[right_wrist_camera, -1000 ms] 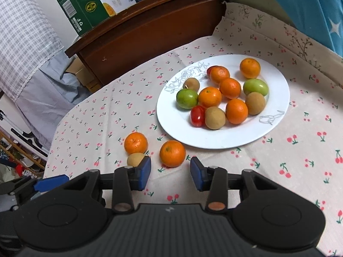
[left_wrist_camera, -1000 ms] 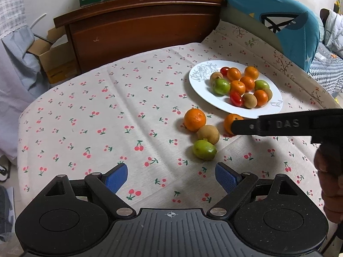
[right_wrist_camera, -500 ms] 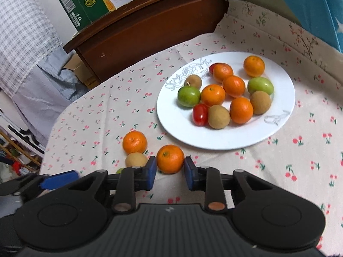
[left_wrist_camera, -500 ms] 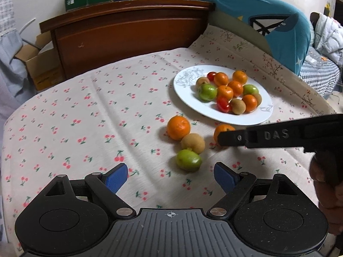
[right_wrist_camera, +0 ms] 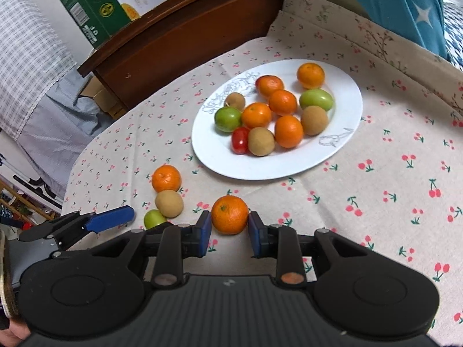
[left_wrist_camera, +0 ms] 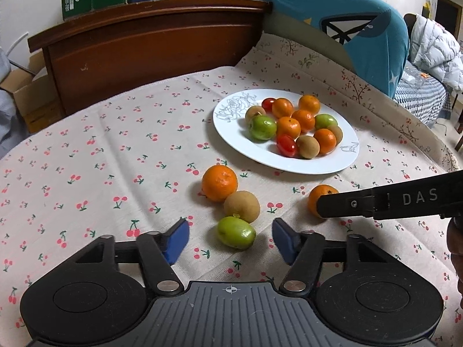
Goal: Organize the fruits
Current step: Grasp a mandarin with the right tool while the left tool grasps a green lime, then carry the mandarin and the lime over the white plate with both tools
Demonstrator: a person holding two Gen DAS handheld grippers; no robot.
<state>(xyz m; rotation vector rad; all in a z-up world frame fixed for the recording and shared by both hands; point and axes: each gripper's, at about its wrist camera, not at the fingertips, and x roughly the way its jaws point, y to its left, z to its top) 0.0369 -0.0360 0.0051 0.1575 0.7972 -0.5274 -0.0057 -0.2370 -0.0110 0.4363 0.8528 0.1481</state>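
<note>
A white plate (left_wrist_camera: 228,127) (right_wrist_camera: 208,150) holds several tangerines, green fruits, brown fruits and cherry tomatoes. On the cloth in front of it lie a tangerine (left_wrist_camera: 219,183), a brown fruit (left_wrist_camera: 242,206) and a green fruit (left_wrist_camera: 236,232) (right_wrist_camera: 153,218). My left gripper (left_wrist_camera: 230,241) has its jaws closing, with the green fruit between the blue pads, and a gap shows on each side. My right gripper (right_wrist_camera: 227,227) is shut on a separate tangerine (right_wrist_camera: 230,215) (left_wrist_camera: 315,199) that rests on the cloth.
A cherry-print cloth (left_wrist_camera: 101,159) covers the table. Behind it stands a dark wooden headboard (left_wrist_camera: 150,43) with cartons on top. A teal cushion (left_wrist_camera: 361,29) lies at the back right. The right gripper's arm (left_wrist_camera: 405,199) crosses the left wrist view at right.
My left gripper moved closer to the green fruit and its jaws narrowed around it. My right gripper's pads closed onto the tangerine.
</note>
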